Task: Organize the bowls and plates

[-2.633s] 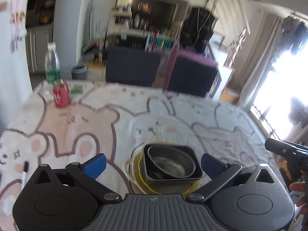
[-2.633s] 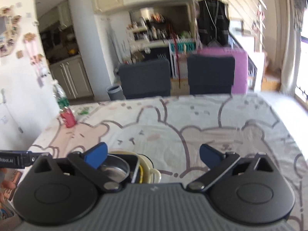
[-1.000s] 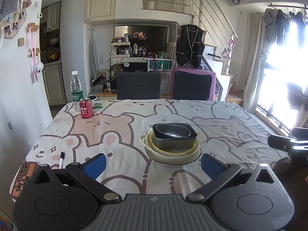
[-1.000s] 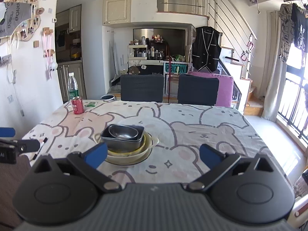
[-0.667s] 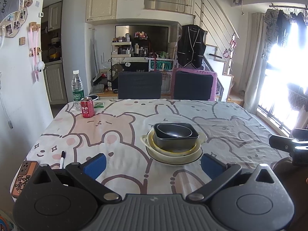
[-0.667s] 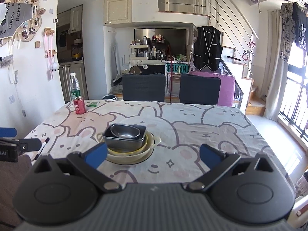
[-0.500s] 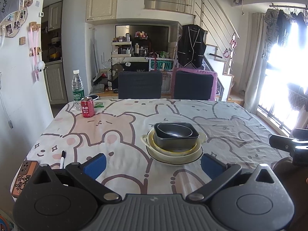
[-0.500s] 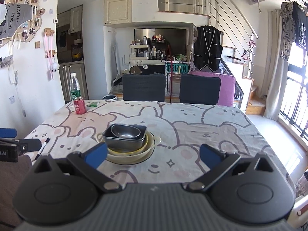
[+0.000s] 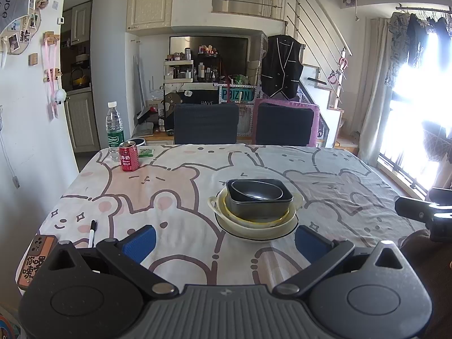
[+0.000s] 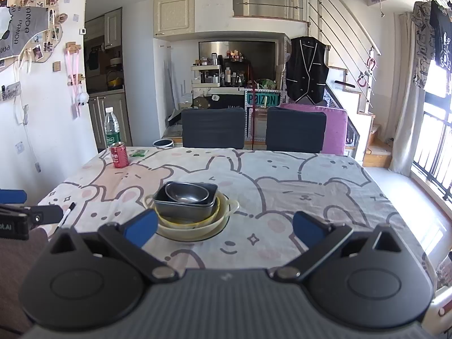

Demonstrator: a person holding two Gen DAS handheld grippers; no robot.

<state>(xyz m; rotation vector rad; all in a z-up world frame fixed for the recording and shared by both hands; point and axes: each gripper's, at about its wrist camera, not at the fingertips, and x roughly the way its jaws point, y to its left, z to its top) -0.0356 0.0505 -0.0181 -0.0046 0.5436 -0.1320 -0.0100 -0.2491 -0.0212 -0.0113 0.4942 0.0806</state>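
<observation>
The dishes sat nested in one stack near the middle of the table (image 9: 180, 186): a white plate (image 9: 254, 236) at the bottom, a cream two-handled bowl (image 9: 296, 200) on it, a yellow-rimmed bowl (image 9: 255, 220) inside that, then a dark rectangular pan (image 9: 258, 207) with a small metal bowl (image 9: 255, 192) resting in its top.

The left gripper (image 9: 224, 241) was held short of the stack on the near side, its blue-padded fingers spread wide — nothing between them. The right gripper (image 10: 224, 227) was likewise wide apart and empty, the stack just beyond its left finger.

Far left of the stack stood a red can (image 9: 128, 158) with a water bottle (image 9: 114, 130) just behind it. Near left of the stack, at the table's edge, lay a marker (image 9: 91, 228) and a phone (image 9: 34, 258). Two dark chairs (image 9: 206, 127) stood behind the table, beyond the stack.
</observation>
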